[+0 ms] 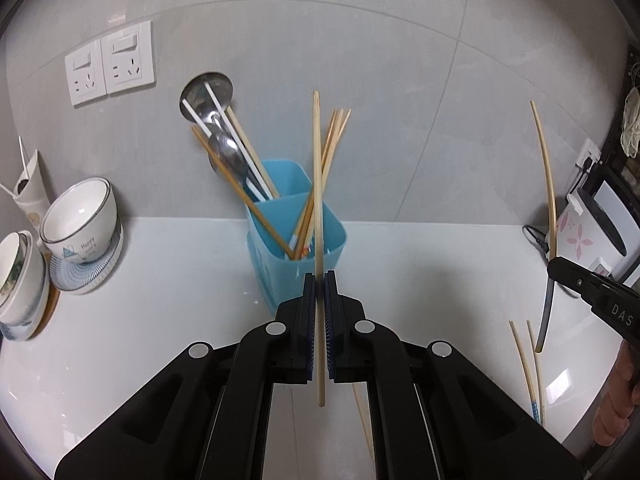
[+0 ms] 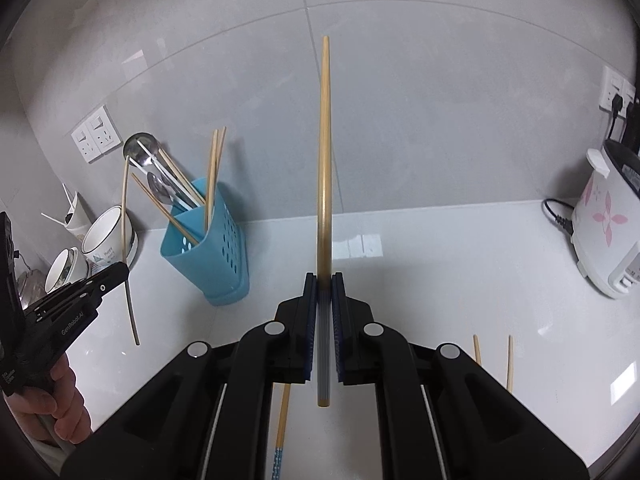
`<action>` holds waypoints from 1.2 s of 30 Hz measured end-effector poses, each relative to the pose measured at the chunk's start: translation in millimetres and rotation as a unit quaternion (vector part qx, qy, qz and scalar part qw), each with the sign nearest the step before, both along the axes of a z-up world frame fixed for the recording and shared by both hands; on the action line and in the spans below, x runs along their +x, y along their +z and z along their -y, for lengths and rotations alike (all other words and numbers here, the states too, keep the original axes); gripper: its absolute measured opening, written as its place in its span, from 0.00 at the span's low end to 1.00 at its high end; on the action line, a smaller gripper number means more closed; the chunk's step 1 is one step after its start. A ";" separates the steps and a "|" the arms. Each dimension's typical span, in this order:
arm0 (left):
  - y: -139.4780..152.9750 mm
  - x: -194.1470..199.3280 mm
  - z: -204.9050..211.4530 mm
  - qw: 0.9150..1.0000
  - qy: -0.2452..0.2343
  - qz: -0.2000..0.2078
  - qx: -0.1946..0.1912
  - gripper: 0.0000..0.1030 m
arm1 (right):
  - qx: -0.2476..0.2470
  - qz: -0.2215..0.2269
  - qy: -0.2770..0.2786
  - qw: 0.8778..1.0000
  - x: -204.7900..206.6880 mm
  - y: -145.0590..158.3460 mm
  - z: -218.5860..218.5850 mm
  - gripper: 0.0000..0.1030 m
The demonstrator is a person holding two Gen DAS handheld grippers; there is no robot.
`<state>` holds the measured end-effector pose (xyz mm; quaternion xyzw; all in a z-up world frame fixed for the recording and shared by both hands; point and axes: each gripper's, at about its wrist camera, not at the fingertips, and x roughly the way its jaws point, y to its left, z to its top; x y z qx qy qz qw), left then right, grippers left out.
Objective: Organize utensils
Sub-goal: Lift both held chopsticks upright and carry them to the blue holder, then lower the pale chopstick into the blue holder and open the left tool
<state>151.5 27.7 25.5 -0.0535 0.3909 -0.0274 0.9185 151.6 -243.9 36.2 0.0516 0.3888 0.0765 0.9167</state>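
A blue utensil holder [image 1: 296, 236] stands on the white counter by the wall, with chopsticks, spoons and a ladle in it; it also shows in the right wrist view [image 2: 212, 252]. My left gripper [image 1: 319, 280] is shut on an upright wooden chopstick [image 1: 317, 184], just in front of the holder. My right gripper [image 2: 324, 280] is shut on a thicker chopstick [image 2: 325, 160] with a grey lower end, held upright to the right of the holder. The right gripper also shows in the left wrist view [image 1: 560, 268], and the left gripper in the right wrist view [image 2: 120, 272].
Loose chopsticks [image 1: 528, 368] lie on the counter at the front right, others [image 2: 492, 360] in the right wrist view. Bowls and plates [image 1: 80, 236] stack at the left. A rice cooker [image 2: 604, 224] stands at the right. Wall sockets [image 1: 110, 62] are behind.
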 end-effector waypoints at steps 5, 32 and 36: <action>5.7 12.7 -8.8 1.000 0.004 0.015 -0.014 0.03 | 0.003 0.017 0.003 1.000 11.3 9.8 -8.7 0.07; 17.4 75.1 -34.6 0.991 0.004 0.129 -0.024 0.03 | 0.023 0.046 0.025 0.998 72.3 28.1 -65.7 0.07; 11.2 84.7 -35.0 0.989 -0.001 0.145 -0.023 0.03 | 0.021 0.042 0.028 0.999 77.2 24.3 -71.1 0.07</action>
